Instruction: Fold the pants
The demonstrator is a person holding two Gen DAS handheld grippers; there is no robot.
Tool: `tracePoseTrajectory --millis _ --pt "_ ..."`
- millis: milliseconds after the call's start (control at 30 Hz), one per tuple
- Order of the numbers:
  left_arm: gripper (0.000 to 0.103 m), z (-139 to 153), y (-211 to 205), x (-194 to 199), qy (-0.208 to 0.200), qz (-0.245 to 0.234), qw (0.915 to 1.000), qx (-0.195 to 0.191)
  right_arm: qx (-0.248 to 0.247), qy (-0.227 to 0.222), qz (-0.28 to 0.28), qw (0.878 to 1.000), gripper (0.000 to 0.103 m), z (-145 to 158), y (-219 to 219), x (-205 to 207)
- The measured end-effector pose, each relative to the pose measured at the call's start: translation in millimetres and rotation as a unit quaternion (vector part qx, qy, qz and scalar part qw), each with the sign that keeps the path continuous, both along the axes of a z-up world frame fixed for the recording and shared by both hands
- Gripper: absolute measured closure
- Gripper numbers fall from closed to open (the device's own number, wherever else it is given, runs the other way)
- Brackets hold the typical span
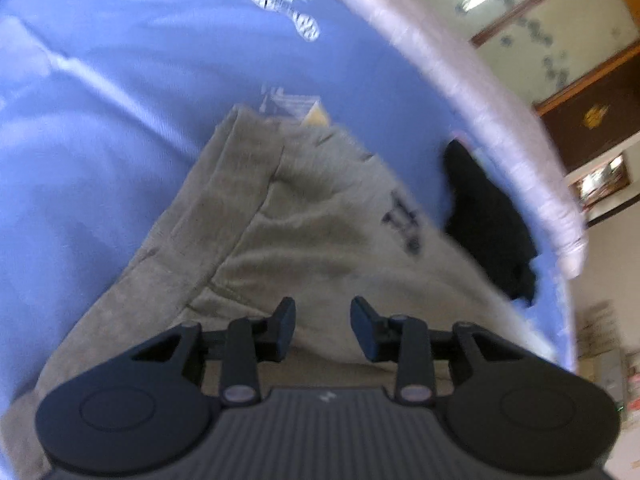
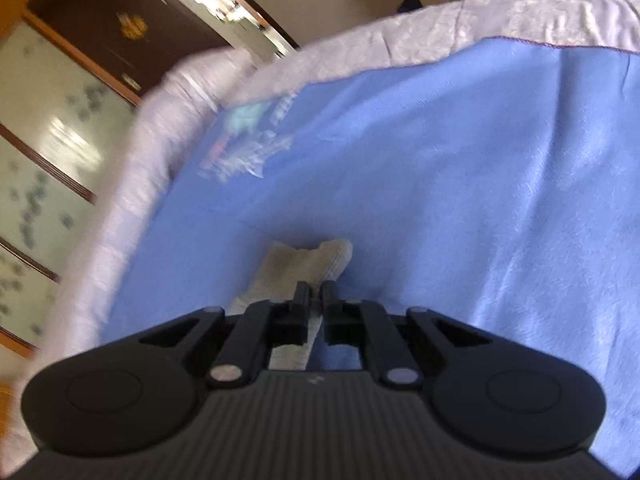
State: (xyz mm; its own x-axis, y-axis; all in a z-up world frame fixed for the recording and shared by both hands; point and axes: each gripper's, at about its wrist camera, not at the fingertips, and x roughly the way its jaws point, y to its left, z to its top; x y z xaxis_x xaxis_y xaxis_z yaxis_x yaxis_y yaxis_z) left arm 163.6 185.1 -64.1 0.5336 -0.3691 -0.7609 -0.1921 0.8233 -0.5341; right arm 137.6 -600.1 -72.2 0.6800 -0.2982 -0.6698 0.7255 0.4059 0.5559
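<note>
Item: pants (image 1: pixel 320 216), grey-olive, knit or fleece by the look of the nap. Lay spread on the blue blanket (image 1: pixel 100 160), one layer folded over another along a soft diagonal ridge. Bore a dark printed mark on the side toward the black cloth (image 1: pixel 488 220). Reached, at the far end, nearly to a printed patch on the blanket.

Left gripper (image 1: pixel 322 326): hovered low over the near part of the pants, jaws parted, nothing between them. Contact with the fabric could not be told.

Right gripper (image 2: pixel 314 300): jaws drawn nearly together, pinching a narrow strip of the pants (image 2: pixel 304 264). Showed a rounded grey end protruding beyond the fingertips, raised above the blanket (image 2: pixel 480 180). Probably a leg hem or waistband corner; could not be told which.

Surroundings: pale quilted border (image 2: pixel 360 52) edging the blanket; black cloth lying beside the pants, toward that border; dark cabinet (image 2: pixel 120 28) beyond the border.

Handling, judged: soft, limp, light enough to lift from one pinch, though likely to sag and drag on the blanket if raised at a single point. Not fragile. Napped surface, so unlikely to slip from closed jaws; thick enough at seams to hold well. Prone to bunching and losing the existing fold if pulled sideways.

Where to take hold, judged: at hems, waistband or seam edges, both layers together, one gripper at each corner of the same end, so as to carry the edge over flat.
</note>
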Motion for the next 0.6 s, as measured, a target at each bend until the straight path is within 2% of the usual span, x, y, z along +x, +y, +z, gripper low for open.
tracePoseTrajectory --millis 33,100,167,267,433,600 --pt "0.074 -11 -3 7 0.019 0.005 0.9994 0.03 0.0 0.037 0.005 0.999 0.091 -6 0 6" --pt "0.075 -19 -2 10 0.022 0.017 0.9993 0.025 0.016 0.023 -0.001 1.0 0.085 -8 -1 -7" --pt "0.072 -12 1 8 0.019 0.01 0.9997 0.006 0.044 -0.004 -0.016 0.999 0.064 0 -2 -28" --pt "0.066 11 11 -12 -0.01 -0.001 0.9999 -0.01 0.036 -0.038 0.005 0.999 0.063 25 11 -67" --pt "0.057 49 46 -71 -0.054 0.01 0.9981 -0.027 0.053 -0.064 0.104 0.991 0.062 52 51 -129" --pt "0.049 59 67 -130 -0.049 0.025 0.9971 -0.053 0.064 -0.064 0.166 0.982 0.06 55 95 -177"
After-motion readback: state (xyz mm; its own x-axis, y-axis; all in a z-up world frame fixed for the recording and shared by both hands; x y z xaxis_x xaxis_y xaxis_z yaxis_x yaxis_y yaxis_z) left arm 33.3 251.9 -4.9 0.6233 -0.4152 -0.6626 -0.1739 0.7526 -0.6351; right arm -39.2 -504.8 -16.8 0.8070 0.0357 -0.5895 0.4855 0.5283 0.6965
